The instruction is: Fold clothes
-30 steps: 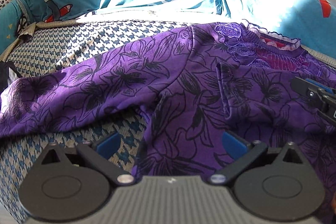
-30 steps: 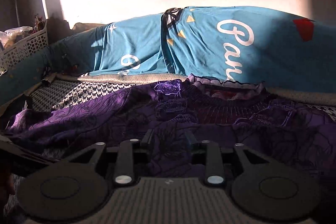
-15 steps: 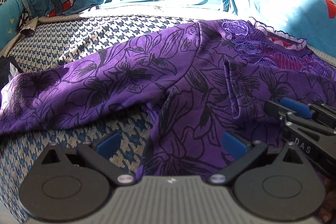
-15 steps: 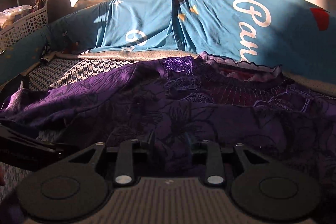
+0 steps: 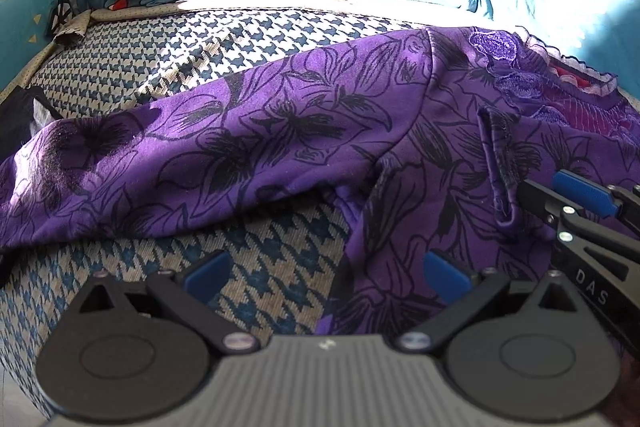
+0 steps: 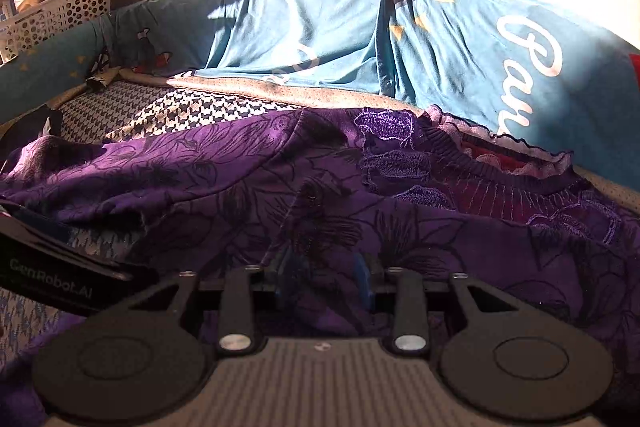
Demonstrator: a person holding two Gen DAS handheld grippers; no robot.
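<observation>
A houndstooth-covered couch seat [image 5: 132, 75] fills the space in front of me, with teal printed covers [image 6: 304, 39] draped along its back and a perforated white basket [image 6: 60, 15] off at the far left corner. Spread across the seat lies the purple floral top [image 5: 280, 131], its embroidered neckline [image 6: 400, 163] toward the couch back, one sleeve [image 5: 100, 179] trailing to the left and a raised fold [image 5: 500, 163] standing up near the middle. It looks thin, soft and limp, light to lift but likely to sag and slide, so a hem, shoulder seam or sleeve end seems the sensible place to pinch. The left gripper [image 5: 326, 269] hangs over the near edge with its blue pads spread wide, nothing between them. The right gripper [image 6: 324, 283] sits low on the cloth by that fold; its jaws have just been opening a little, a narrow gap, and I can't tell whether fabric is pinched.
</observation>
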